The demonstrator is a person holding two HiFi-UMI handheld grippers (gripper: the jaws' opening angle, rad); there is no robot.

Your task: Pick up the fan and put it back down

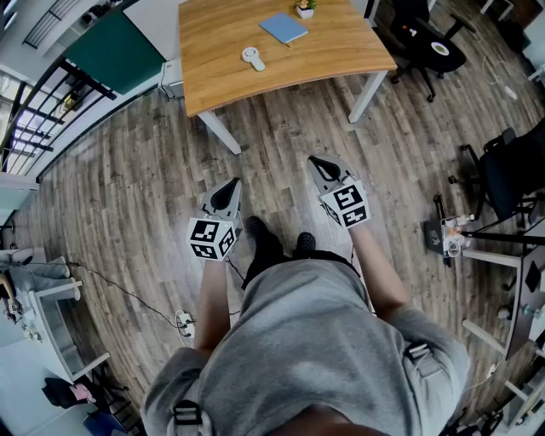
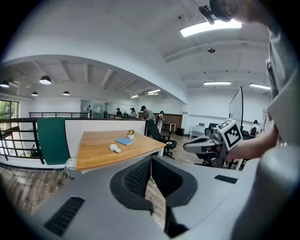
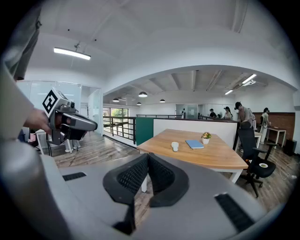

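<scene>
Grey knitted sweatshirt (image 1: pixel 306 341): soft and matte, worn by the person. It fills the bottom of the head view.

2 hand-held tongs, grey moulded shells with black ribbed pads:
- left gripper (image 1: pixel 233 184), black-and-white marker cube at its rear. Pads pressed together along 1 seam, nothing between them.
- right gripper (image 1: pixel 317 162), same build. Pads likewise pressed together and empty.
- Both are held out level with each other over the floor and tipped slightly down toward the table. This looks like a carrying pose before the approach, closed because there is nothing to grip yet.

Grey-brown wood-plank floor (image 1: pixel 128 196): grained, laid in long strips.

Pale wooden table (image 1: pixel 213 85): smooth top, curved near edge, white metal legs.
- white plastic handheld fan (image 1: pixel 253 58), round head on a short stubby handle. It lies flat on the tabletop, left of centre and nearer the near edge, well apart from both grippers. The task looks unstarted. The handle should suit a pinch grip.
- blue flat rectangular notebook (image 1: pixel 283 27), beyond the fan, toward the far edge.
- small potted plant in a white pot (image 1: pixel 305 8), at the far edge, past the notebook.

Black swivel office chair (image 1: pixel 430 43): stands off the table's right corner, clear of the approach.
</scene>
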